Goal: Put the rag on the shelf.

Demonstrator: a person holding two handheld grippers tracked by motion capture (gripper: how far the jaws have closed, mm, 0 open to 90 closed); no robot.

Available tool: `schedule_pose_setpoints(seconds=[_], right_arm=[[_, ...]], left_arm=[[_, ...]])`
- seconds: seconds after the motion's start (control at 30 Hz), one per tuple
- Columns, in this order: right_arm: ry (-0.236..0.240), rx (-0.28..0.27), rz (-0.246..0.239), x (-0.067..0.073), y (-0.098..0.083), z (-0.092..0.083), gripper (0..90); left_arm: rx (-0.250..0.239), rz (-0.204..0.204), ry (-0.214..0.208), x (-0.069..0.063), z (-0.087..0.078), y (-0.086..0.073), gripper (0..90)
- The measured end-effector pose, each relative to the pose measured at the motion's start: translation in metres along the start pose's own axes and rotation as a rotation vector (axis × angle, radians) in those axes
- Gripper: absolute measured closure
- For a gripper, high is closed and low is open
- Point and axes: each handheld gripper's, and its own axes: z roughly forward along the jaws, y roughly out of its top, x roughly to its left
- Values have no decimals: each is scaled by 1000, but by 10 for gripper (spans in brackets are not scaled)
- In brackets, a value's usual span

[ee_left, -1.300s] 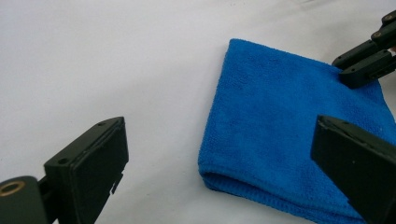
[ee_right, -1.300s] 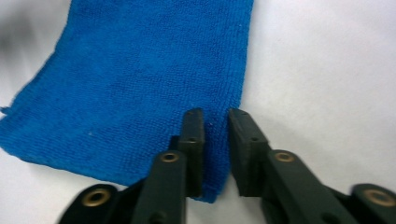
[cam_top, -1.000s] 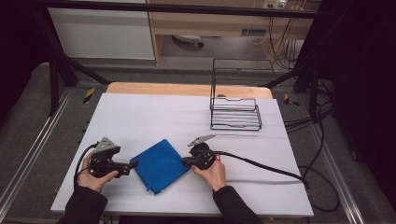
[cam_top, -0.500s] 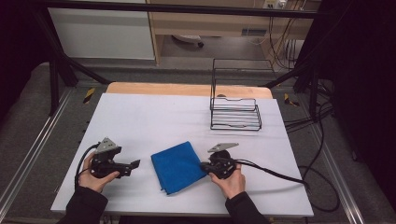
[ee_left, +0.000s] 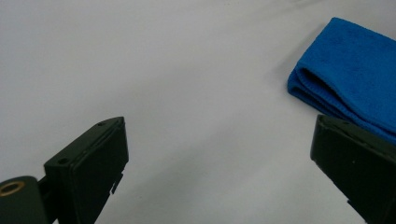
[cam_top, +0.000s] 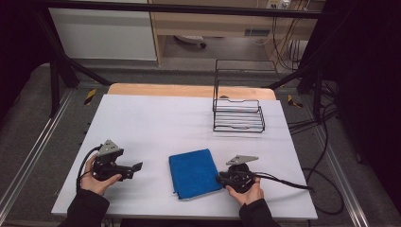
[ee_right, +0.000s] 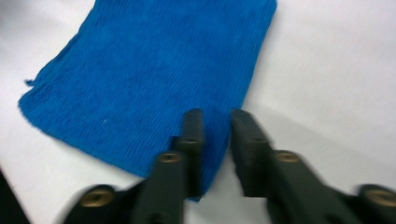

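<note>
**Right gripper's jaws parted at the corner of the blue cloth, left one wide open beside it**

Starting at the right gripper point(ee_right: 215, 140): its two black jaws are only a little way apart, and they've just been opening. In the right gripper view one jaw sits over the near corner of the blue cloth point(ee_right: 154, 79) and the other over bare table just past the cloth's edge, so that edge runs through the narrow gap. The pads don't look pressed on the fabric, so nothing's actually gripped. That view is pretty motion-blurred though, so I can't tell whether the jaw over the cloth is touching it or just above it.

The left gripper point(ee_left: 219, 158) has its jaws spread wide with nothing between them but white table point(ee_left: 177, 70). In its view a folded edge of the cloth sits just beyond one jaw, partly cut off by the frame and by that jaw.

From the high view, the cloth point(cam_top: 195, 172) lies flat on the table's near half, between the two grippers: the right gripper point(cam_top: 220, 178) is right at its edge, the left gripper point(cam_top: 138, 166) is well off to the cloth's other side. A black wire rack point(cam_top: 238, 115) stands farther back beyond the cloth. Both hands wrap the gripper bodies, so much of those is hidden.
</note>
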Motion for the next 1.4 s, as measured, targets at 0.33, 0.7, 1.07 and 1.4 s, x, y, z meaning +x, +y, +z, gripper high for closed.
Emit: schedule_pose_setpoints(seconds=[0.33,0.7,1.07,1.4], right_arm=[[-2,-97,-55,-32,50,33,428],[43,-3,-62,-44,64,69,687],[17,-23,-29,-39,59,59,873],[-36,-72,-4,-52,45,36,752]], left_arm=[[5,3,-2,0,1,0,40],[3,4,-3,0,1,0,40],[7,4,-5,-1,1,-1,40],[13,14,-36,-8,7,5,40]])
